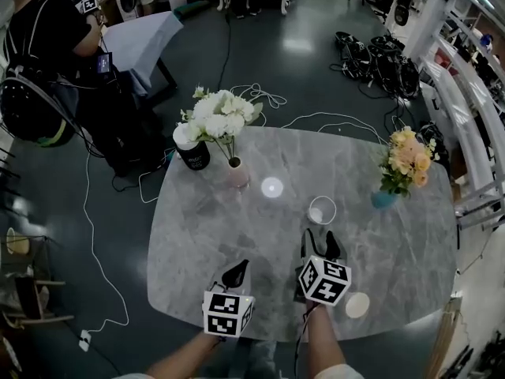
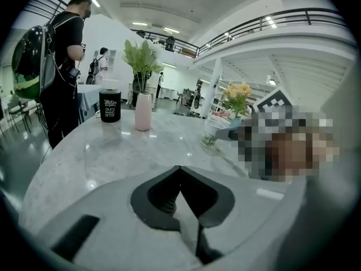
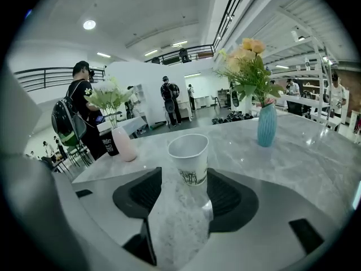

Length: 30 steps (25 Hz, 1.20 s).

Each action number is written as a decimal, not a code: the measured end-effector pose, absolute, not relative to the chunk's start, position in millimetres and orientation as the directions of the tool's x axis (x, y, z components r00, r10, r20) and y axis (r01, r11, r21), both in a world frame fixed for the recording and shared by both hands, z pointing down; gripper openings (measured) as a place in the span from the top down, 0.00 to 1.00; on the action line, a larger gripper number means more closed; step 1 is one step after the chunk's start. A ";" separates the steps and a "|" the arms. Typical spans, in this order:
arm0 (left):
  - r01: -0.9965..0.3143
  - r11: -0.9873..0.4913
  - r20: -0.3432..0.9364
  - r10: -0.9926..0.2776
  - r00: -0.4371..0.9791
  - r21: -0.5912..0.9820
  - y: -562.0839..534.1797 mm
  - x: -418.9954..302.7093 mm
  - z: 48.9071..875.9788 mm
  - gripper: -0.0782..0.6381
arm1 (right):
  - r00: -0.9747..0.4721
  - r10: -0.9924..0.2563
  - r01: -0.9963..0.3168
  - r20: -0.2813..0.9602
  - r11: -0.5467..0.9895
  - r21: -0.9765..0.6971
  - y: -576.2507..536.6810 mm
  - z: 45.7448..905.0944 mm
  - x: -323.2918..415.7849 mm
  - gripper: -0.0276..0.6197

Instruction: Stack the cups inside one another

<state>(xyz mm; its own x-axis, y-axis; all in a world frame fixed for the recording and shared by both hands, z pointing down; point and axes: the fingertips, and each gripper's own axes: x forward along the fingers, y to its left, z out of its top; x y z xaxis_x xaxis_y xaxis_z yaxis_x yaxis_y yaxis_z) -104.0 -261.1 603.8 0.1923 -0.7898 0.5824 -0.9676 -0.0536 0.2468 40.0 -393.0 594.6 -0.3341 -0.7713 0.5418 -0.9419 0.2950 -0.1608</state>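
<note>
A white paper cup [image 1: 322,210] [image 3: 190,158] [image 2: 211,133] with a dark print stands upright and empty in the middle of the grey marble table [image 1: 205,235]. My right gripper [image 1: 322,243] [image 3: 185,176] is open, its tips just short of the cup and on either side of its base, with no pad touching it. A second pale cup [image 1: 357,305] stands near the table's front edge, to the right of that gripper. My left gripper [image 1: 235,273] [image 2: 179,168] hangs shut and empty over the front of the table, left of the right one.
At the back left of the table stand a black mug [image 1: 192,155] [image 2: 109,106] and a pink vase of white flowers [image 1: 237,172] [image 3: 122,144]. A blue vase of orange flowers [image 1: 384,198] [image 3: 266,125] is at the right. A person with a backpack [image 1: 47,46] stands beyond, and cables lie on the floor.
</note>
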 end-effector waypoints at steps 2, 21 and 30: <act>-0.968 -0.051 0.586 -0.788 0.190 0.245 -263.0 -106.9 606.1 0.90 | -0.321 -0.773 -0.946 0.547 0.291 -0.144 -400.5 599.3 39.0 0.62; -0.971 -0.043 0.609 -0.772 0.182 0.235 -263.6 -127.8 622.6 0.90 | -0.227 -0.785 -0.968 0.577 0.248 -0.043 -431.8 626.3 30.4 0.58; -0.970 -0.033 0.612 -0.771 0.177 0.239 -256.0 -135.3 622.1 0.90 | -0.199 -0.793 -0.974 0.576 0.223 -0.029 -436.5 625.1 34.4 0.58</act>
<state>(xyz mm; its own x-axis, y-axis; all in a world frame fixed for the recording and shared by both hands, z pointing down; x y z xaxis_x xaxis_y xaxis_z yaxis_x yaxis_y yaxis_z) -135.3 -256.0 622.1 0.1769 -0.7711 0.6116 -0.9704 -0.0329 0.2392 34.4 -436.5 625.1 -0.1985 -0.7928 0.5763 -0.9744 0.2228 -0.0293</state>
